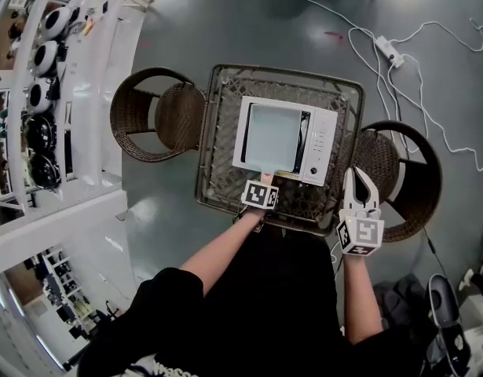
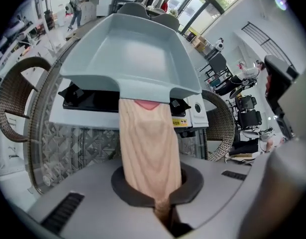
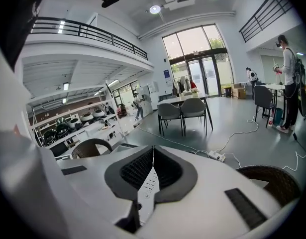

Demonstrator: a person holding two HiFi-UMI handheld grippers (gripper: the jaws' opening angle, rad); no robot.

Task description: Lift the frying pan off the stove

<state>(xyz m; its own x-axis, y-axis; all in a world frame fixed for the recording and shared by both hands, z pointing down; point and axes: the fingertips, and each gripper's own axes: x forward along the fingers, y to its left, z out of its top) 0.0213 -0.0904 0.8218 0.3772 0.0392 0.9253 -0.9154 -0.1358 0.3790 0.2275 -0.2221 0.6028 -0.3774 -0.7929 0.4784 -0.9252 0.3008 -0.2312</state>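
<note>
Wicker table (image 1: pixel 217 144) between chairs (image 1: pixel 155 116), stove (image 1: pixel 323 140) on top.
Left gripper (image 1: pixel 264 181) tilts steeply down, fingers clamping the handle (image 2: pixel 148 148) of the frying pan (image 1: pixel 271 136) on the stove; right gripper (image 1: pixel 359 187) alongside, fingers closed, empty.

This is a large open-plan test or demonstration hall. It has a high ceiling, a railed mezzanine (image 3: pixel 88 34), tall glass doors (image 3: pixel 195 68) and a polished grey floor (image 1: pixel 225 22). Loose cables (image 1: pixel 304 6) run across the floor to a power strip (image 1: pixel 389 51). White shelving (image 1: pixel 76 93) holds rows of cookware (image 1: pixel 41 57). Meeting chairs (image 3: pixel 182 111) stand at a table, and a person (image 3: pixel 290 78) stands at a desk.
</note>
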